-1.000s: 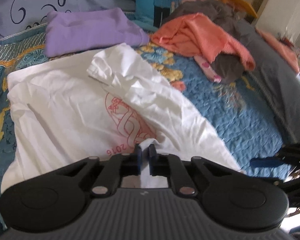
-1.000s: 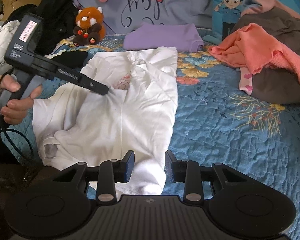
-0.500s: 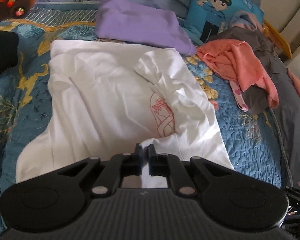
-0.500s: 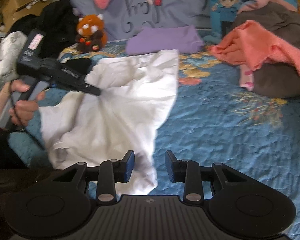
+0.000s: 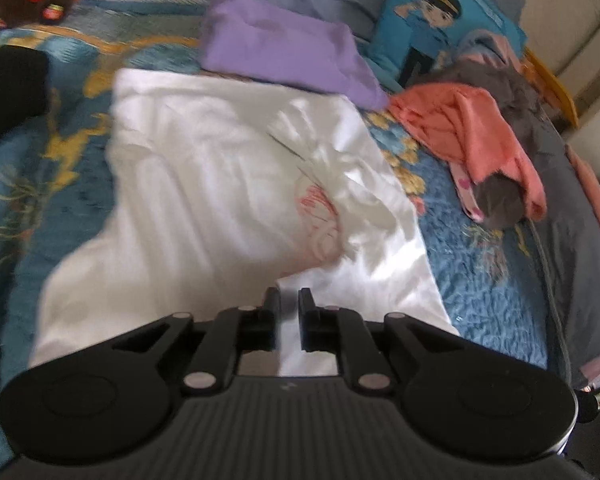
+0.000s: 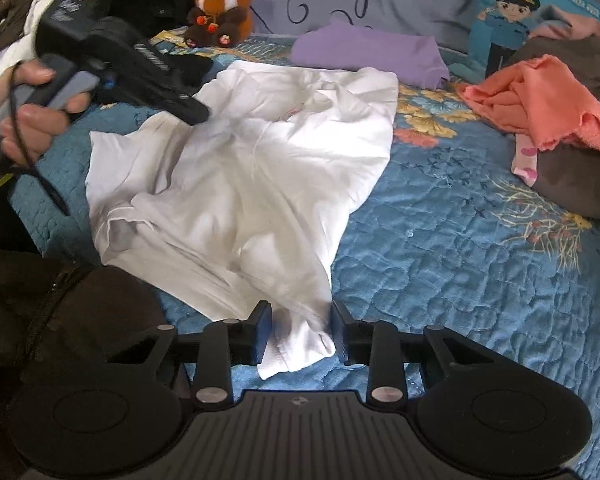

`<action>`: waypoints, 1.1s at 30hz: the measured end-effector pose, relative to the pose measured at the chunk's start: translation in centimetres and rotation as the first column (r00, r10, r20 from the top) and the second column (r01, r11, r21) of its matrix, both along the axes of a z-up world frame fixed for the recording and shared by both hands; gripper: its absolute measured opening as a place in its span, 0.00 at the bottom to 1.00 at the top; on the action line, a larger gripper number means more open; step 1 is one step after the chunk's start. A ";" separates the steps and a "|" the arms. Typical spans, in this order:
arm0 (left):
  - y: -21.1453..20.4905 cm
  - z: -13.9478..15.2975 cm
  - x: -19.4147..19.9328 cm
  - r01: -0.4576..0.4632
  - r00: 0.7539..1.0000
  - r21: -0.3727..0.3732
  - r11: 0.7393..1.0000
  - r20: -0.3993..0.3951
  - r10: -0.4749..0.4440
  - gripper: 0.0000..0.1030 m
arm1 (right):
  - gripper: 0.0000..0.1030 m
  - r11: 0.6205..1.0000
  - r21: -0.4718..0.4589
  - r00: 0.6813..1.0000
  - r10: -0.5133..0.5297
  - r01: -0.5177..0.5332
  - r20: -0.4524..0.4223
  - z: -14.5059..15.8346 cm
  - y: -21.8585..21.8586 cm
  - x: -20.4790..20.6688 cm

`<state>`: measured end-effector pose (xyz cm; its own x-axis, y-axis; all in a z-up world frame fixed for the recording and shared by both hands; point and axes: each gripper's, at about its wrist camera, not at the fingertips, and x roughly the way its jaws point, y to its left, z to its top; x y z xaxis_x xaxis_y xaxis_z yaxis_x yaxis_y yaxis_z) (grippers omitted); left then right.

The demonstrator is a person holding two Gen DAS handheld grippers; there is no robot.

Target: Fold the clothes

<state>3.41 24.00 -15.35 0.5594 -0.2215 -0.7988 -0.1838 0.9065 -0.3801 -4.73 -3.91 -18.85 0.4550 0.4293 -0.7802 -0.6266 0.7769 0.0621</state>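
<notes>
We have the white T-shirt (image 6: 252, 184) half-folded on the blue quilt (image 6: 460, 280), left gripper (image 5: 289, 300) pinching an edge to carry the fold, right gripper (image 6: 300, 312) apart, straddling the hem corner.

The left wrist view looks from low over the bed (image 5: 480, 280), close above the white T-shirt (image 5: 220, 200), facing the pillows at 12 o'clock. The right wrist view sits a little further back, facing the same way, with the T-shirt (image 6: 260, 168) ahead and toward 10 o'clock. Both share the shirt, the folded purple garment (image 5: 284, 52) (image 6: 368, 52), the orange garment (image 5: 468, 128) (image 6: 540, 96) and the red panda plush (image 6: 220, 12).
</notes>
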 end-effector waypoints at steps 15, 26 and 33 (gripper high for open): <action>0.5 -3.8 -4.8 -0.039 0.973 -0.310 0.950 -0.228 -0.035 0.39 | 0.36 0.999 0.037 1.000 -0.030 0.030 -0.005 0.1 -0.1 -0.1; 1.9 -6.0 -5.3 -0.166 0.963 -0.449 0.878 -0.267 0.046 0.07 | 0.36 0.997 0.057 0.999 -0.045 0.045 -0.012 0.1 -0.1 0.0; 2.0 -4.7 -6.3 -0.194 0.970 -0.467 0.863 -0.220 0.099 0.02 | 0.12 0.998 0.041 0.999 -0.052 0.052 0.004 0.3 -0.3 -0.2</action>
<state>-2.88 26.04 -20.04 0.4708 -0.5316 -0.7041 -0.4087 0.5759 -0.7081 -4.93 -4.20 -18.58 0.4811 0.4366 -0.7603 -0.5860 0.8051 0.0915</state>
